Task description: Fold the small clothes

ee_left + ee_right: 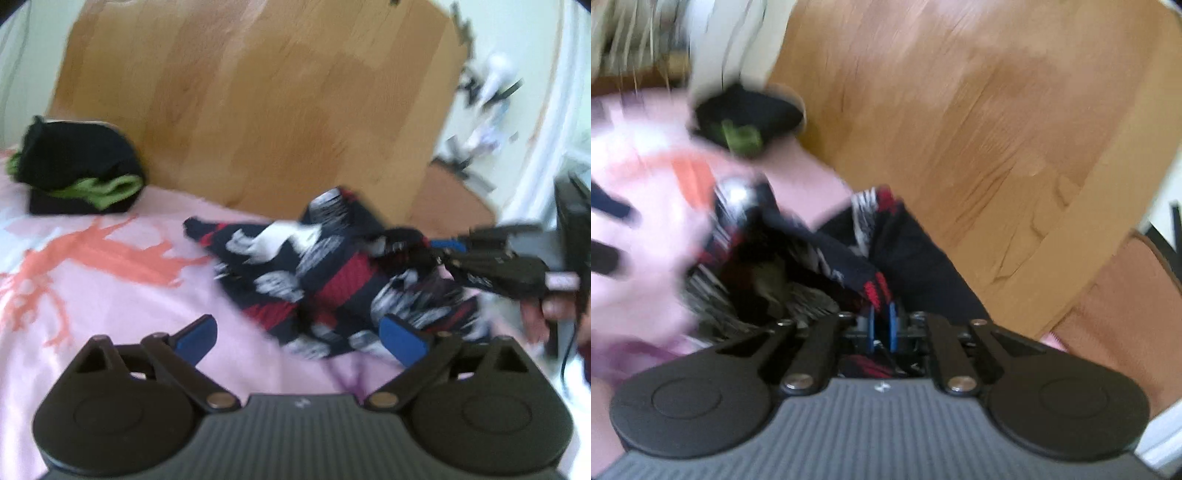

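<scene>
The patterned garment (pixel 325 280), navy with red bands and grey-white brush marks, lies crumpled on the pink bedspread (pixel 110 295), close to the wooden headboard (pixel 258 110) and toward its right end. You've got your right gripper (pixel 882 325) clamped on one edge of the garment: the blue pads are nearly together with a navy-and-red hem pinched between them, and the cloth trails away from that point in a loose ridge. From the left wrist view the same gripper comes in from the garment's right side, a hand behind it. Your left gripper (pixel 299 341) hangs on the near side of the garment, jaws spread wide and holding nothing; its right pad is just over the garment's near edge, the left one over bare bedspread. A folded black-and-green stack (pixel 81 173) sits well left of the garment, against the headboard. Judged step: pick-up and spread, no fold started. Next you likely need the left gripper on a second hem or corner, then pull the two apart to flatten it. Both views blurred, so the garment type is unclear.
</scene>
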Tool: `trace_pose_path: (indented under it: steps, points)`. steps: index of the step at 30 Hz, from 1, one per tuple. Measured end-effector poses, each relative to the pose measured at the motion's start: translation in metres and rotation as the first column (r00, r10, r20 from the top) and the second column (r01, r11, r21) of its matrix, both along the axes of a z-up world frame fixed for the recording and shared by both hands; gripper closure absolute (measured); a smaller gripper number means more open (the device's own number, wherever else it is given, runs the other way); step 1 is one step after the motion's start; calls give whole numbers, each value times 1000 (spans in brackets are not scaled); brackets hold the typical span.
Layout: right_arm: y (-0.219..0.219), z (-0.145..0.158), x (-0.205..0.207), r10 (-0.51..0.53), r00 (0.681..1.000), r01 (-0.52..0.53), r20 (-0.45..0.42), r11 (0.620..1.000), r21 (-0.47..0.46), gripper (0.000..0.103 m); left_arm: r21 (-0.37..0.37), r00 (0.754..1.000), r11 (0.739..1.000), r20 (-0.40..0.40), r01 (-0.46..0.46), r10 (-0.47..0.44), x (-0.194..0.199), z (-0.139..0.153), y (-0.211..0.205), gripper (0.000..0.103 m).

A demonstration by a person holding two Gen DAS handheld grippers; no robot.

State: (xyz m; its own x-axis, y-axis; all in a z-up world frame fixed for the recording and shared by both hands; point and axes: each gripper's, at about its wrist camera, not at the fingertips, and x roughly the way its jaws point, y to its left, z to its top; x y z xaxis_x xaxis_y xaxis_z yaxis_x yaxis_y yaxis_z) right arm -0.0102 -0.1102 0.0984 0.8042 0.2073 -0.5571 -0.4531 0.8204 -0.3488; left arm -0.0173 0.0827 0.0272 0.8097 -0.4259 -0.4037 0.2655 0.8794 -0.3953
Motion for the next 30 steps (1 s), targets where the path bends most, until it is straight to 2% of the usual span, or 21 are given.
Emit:
trace_pose_path:
  steps: [4, 6, 8, 10, 13, 15, 17, 19, 20, 21, 23, 24, 26, 30]
  points:
    - [-21, 36, -63, -20, 999, 10, 46, 978, 211, 93, -9, 995, 999, 92, 43, -42, -3, 29, 1, 6]
    - [-20, 38, -91, 3, 1000, -11, 25, 956, 295, 93, -39, 991, 996, 116, 78, -73, -5, 41, 2, 6]
    - [-17, 22, -103, 28, 999, -10, -45, 931, 365, 93, -68, 984, 991, 146, 116, -105, -15, 48, 3, 6]
    - [-6, -7, -120, 46, 991, 13, -127, 904, 427, 93, -79, 977, 986, 167, 147, -133, -24, 51, 2, 6]
    - [6, -53, -143, 65, 967, 73, -247, 855, 514, 92, -57, 972, 984, 179, 167, -155, -36, 51, -4, 6]
    - [7, -66, -148, 95, 954, 96, -283, 801, 590, 92, -37, 972, 984, 166, 176, -168, -37, 50, -7, 6]
    - [10, -64, -152, 168, 947, 50, -275, 766, 641, 92, -32, 973, 982, 147, 185, -179, -39, 50, -8, 6]
    - [20, -51, -157, 255, 938, -46, -234, 762, 646, 91, -30, 972, 980, 140, 195, -189, -43, 49, -10, 6]
    - [27, -46, -154, 283, 933, -83, -222, 769, 633, 87, -23, 972, 981, 141, 195, -190, -44, 49, -11, 6]
    - [30, -44, -155, 293, 932, -104, -212, 779, 618, 82, -16, 971, 981, 143, 195, -191, -47, 48, -11, 6]
    - [25, -42, -153, 295, 931, -111, -217, 792, 601, 80, -10, 973, 981, 134, 192, -189, -49, 46, -11, 6]
    - [22, -39, -150, 288, 933, -107, -218, 798, 594, 72, -9, 974, 982, 125, 191, -188, -49, 44, -11, 6]
    - [-1, -30, -153, 244, 949, -89, -197, 813, 576, 63, -9, 977, 982, 103, 188, -186, -50, 40, -7, 6]
    - [-39, -13, -148, 75, 990, 8, -119, 814, 580, 59, 4, 979, 980, 44, 200, -199, -51, 29, -7, 9]
